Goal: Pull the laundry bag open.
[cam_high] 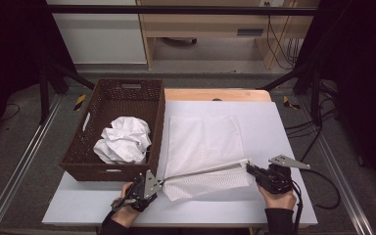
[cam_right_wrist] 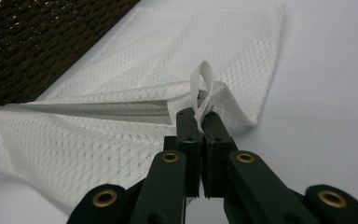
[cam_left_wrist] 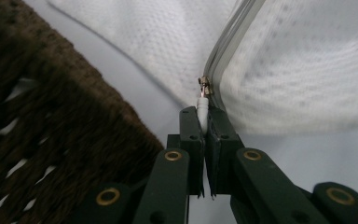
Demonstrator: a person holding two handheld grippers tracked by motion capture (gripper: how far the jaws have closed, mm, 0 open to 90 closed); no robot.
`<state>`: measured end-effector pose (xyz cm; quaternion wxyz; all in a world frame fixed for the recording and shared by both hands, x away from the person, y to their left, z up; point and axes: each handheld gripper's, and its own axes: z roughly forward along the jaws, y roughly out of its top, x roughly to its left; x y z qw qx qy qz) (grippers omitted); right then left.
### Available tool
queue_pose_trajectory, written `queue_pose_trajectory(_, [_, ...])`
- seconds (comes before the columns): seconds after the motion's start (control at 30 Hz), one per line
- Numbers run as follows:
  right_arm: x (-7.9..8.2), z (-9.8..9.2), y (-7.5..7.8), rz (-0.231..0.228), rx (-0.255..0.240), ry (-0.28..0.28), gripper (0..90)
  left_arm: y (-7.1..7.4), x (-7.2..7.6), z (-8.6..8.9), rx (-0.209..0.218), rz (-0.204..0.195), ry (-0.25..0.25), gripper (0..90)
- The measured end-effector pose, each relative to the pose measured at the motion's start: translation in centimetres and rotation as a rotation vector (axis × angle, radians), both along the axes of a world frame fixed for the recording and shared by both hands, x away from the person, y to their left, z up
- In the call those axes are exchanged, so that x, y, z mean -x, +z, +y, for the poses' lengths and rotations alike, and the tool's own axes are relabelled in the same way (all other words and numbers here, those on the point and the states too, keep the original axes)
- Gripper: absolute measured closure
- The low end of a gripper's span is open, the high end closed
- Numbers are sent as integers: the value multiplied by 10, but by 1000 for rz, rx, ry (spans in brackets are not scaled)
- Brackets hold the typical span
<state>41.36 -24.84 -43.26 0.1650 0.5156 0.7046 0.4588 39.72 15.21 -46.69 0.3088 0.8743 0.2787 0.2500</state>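
High view: both grippers clamp the white mesh laundry bag [cam_high: 203, 147], left gripper [cam_high: 152, 185] pinching its zipper pull [cam_left_wrist: 204, 95], right gripper [cam_high: 252, 170] its fabric loop [cam_right_wrist: 204, 86], beside the dark woven basket [cam_high: 103, 100].

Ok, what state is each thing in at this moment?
White mesh laundry bag: flat on the table, near edge lifted taut.
Zipper pull: at the bag's left end.
Left gripper: shut on the zipper pull.
Right gripper: shut on the bag's corner.
Brown woven basket: upright, holding crumpled white cloth.
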Motion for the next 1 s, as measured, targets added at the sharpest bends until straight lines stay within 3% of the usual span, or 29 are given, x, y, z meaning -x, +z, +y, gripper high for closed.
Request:
queue_pose_trajectory(0.13, [-2,-3,-4,10,-6,-2,878,-2,1,9,4,15,1,854])
queue_pose_trajectory(0.2, [-2,-2,-5,23,-2,-4,878,-2,2,8,-18,2,1,854])
queue_pose_trajectory(0.33, [-2,-1,-8,28,11,-4,876,-3,1,6,0,8,14,852])
queue_pose_trajectory(0.53, [-1,-4,-19,48,31,7,829,-5,0,4,83,60,41,833])
queue_pose_trajectory(0.67, [1,-5,-30,76,82,12,759,-1,1,6,141,74,72,688])
queue_pose_trajectory(0.77, [4,-6,-35,93,101,17,660,3,4,9,178,78,93,619])
queue_pose_trajectory(0.8, [4,-7,-36,82,109,23,622,5,6,10,211,80,95,595])
queue_pose_trajectory(0.87, [7,-8,-37,66,115,27,550,8,9,10,240,75,101,558])
queue_pose_trajectory(1.0, [11,-11,-29,-12,109,36,480,13,17,8,286,63,118,493])
